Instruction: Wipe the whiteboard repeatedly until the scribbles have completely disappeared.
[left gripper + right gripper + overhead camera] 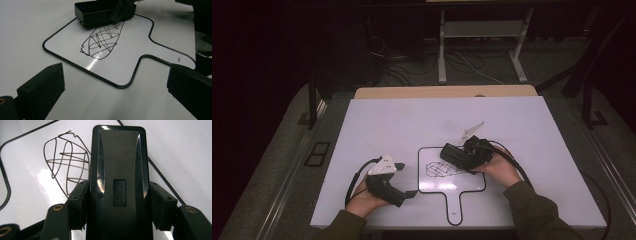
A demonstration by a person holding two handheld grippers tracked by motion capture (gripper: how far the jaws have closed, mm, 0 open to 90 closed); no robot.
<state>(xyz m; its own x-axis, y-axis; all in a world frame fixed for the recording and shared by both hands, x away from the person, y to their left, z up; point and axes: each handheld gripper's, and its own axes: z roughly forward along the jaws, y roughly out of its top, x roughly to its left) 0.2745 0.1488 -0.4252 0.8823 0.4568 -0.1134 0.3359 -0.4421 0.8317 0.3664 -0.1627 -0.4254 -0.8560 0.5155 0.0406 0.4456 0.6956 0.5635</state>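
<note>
My right gripper (458, 153) is clamped on the eraser (117, 182), which sits on the board (437, 184) at the scribble's (443, 169) far end and blocks that corner. My left gripper (404, 180), jaws wide apart, rests just left of the board. The table (387, 120) beyond and to both sides lies bare, and the board's handle (455, 207) is uncovered.

The scene was viewed from high above the near edge of the worktop (522, 120), facing forward and down, with the floor taken in beyond. The left gripper view was set low, looking across the small whiteboard (120, 65) from near. The right gripper view was held very close over the eraser (117, 182). The scribble (443, 169) was shared by all three views.
</note>
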